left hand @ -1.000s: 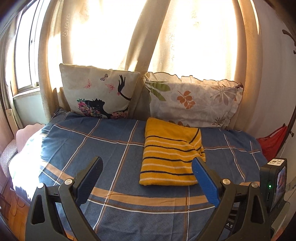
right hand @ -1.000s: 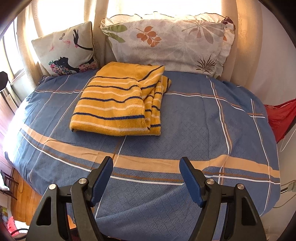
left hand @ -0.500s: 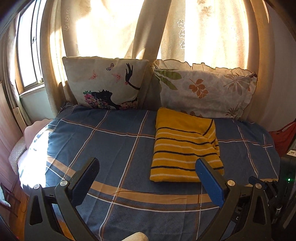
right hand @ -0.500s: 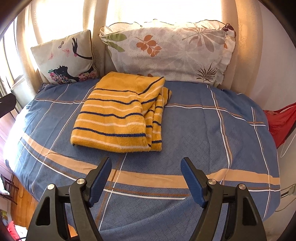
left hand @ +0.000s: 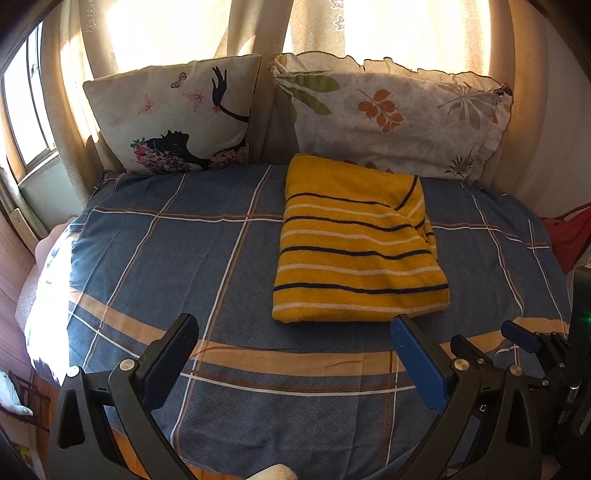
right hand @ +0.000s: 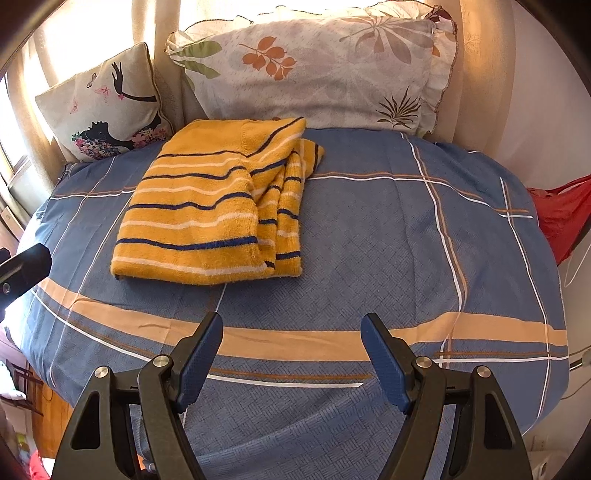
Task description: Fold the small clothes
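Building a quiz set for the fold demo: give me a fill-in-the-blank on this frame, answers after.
1. The folded garment is yellow with dark and white ____.
2. It lies on a blue plaid ____.
3. Both the left gripper and the right gripper have their jaws ____.
4. Behind the garment, ____ pillows lean against the curtains.

Answers: stripes; bedsheet; open; two

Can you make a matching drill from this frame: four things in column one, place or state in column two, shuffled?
Column 1:
1. yellow striped garment
2. leaf-print pillow
3. silhouette cushion
4. right tongs

Column 2:
a. open, holding nothing
b. back of bed, on the left
c. folded, lying on the blue bedspread
d. back of bed, directly behind the garment

Pairs: 1-c, 2-d, 3-b, 4-a
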### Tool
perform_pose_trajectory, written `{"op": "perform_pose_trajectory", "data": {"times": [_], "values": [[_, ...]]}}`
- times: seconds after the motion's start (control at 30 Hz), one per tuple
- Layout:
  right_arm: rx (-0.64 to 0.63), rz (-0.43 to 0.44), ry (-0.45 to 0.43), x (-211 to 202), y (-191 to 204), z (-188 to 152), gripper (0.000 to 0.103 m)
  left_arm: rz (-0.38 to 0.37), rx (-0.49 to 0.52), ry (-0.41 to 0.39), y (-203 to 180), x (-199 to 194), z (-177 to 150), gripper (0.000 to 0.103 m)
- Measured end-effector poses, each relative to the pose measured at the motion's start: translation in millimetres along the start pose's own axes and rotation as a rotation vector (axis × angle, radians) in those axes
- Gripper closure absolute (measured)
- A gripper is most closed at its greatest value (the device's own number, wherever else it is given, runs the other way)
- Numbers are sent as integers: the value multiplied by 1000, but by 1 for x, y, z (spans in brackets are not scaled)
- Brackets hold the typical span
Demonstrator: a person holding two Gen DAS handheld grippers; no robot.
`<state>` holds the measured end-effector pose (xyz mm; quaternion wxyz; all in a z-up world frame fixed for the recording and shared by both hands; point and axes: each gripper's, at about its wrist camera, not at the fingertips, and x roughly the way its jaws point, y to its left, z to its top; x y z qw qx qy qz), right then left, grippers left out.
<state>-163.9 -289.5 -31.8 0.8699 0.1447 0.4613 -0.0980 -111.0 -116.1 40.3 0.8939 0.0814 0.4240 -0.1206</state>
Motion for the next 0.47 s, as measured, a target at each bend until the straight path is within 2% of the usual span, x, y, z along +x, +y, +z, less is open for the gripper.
{"op": "perform_pose_trajectory", "data": {"times": [0.47], "values": [[-48,14,35,18,13,6,22,-22,-86,106,18,29,-1,0]]}}
